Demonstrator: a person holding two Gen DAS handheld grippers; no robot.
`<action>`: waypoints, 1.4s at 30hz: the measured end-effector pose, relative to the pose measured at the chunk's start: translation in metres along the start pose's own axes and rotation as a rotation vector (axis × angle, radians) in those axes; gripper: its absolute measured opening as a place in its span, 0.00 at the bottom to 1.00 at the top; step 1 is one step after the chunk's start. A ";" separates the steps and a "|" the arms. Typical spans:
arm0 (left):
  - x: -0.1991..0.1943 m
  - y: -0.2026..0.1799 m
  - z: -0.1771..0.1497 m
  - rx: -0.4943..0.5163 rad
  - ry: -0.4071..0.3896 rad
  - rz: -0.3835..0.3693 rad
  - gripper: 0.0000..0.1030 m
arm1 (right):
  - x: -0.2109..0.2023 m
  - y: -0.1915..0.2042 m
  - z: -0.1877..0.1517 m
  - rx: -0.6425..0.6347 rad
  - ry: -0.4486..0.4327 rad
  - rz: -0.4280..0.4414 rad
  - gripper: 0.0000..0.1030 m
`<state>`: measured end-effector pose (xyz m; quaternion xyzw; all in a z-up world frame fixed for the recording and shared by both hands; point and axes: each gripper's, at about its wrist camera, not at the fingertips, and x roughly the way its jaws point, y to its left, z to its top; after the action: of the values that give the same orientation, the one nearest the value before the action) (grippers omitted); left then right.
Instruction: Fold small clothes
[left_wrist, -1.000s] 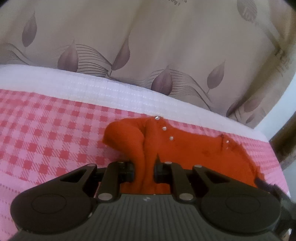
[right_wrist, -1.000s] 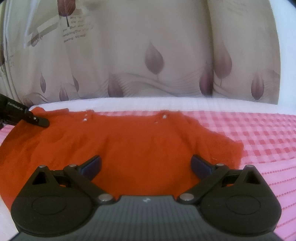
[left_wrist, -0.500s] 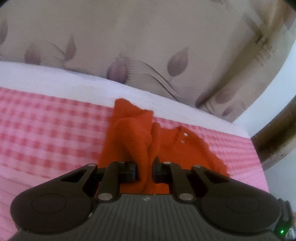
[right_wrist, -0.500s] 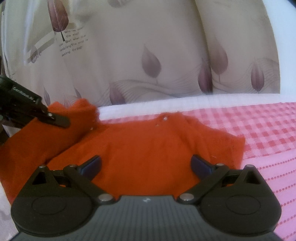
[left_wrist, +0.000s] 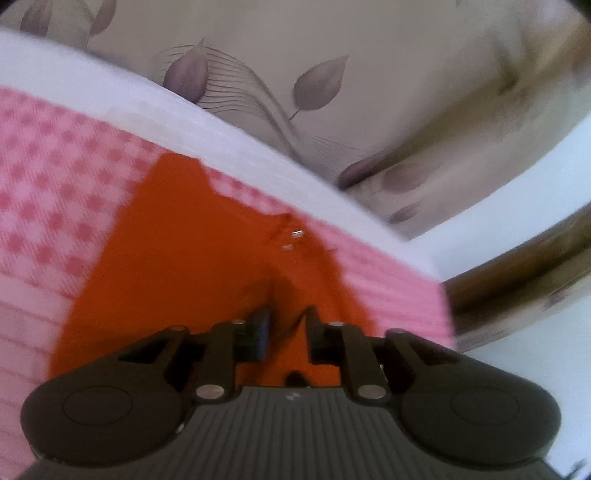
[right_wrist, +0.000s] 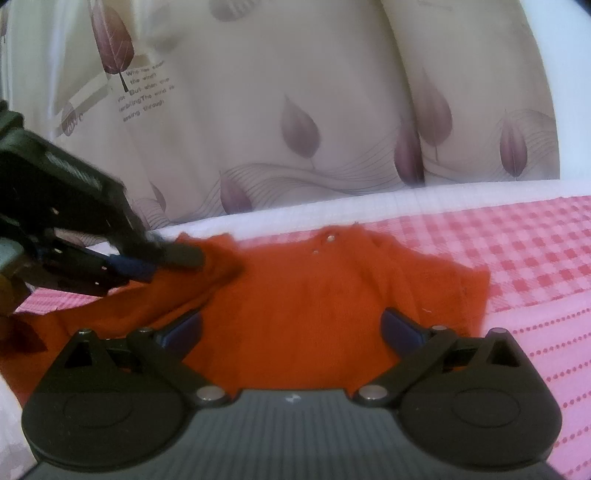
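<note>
Jaws of the left gripper (left_wrist: 286, 328) have just been opening; a narrow gap is seen between the pads, with orange fabric beneath and between them, though blur leaves contact uncertain. Jaws of the right gripper (right_wrist: 291, 326) are spread wide above the orange baby garment (right_wrist: 332, 288), gripping nothing. That garment is laid on the pink checked bedcover (right_wrist: 517, 251), its left sleeve lapped inward beside the left gripper.

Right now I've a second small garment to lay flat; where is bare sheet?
Bare pink checked sheet lies right of the orange top, out to the white border strip. Left is crowded: the left tool stands over the folded-in sleeve.
</note>
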<state>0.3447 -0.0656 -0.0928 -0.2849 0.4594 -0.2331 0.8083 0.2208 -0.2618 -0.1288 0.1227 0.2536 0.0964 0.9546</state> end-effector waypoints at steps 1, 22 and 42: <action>-0.006 0.000 0.000 -0.023 -0.002 -0.040 0.30 | 0.000 0.000 0.000 0.001 0.000 0.001 1.00; -0.096 0.082 -0.124 0.348 -0.390 -0.151 0.94 | -0.014 -0.027 0.013 0.497 0.090 0.573 1.00; -0.066 0.072 -0.151 0.517 -0.123 -0.316 0.99 | 0.065 0.029 0.024 0.364 0.320 0.561 0.92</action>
<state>0.1895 -0.0082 -0.1641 -0.1514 0.2854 -0.4473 0.8340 0.2851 -0.2228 -0.1306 0.3389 0.3690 0.3257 0.8018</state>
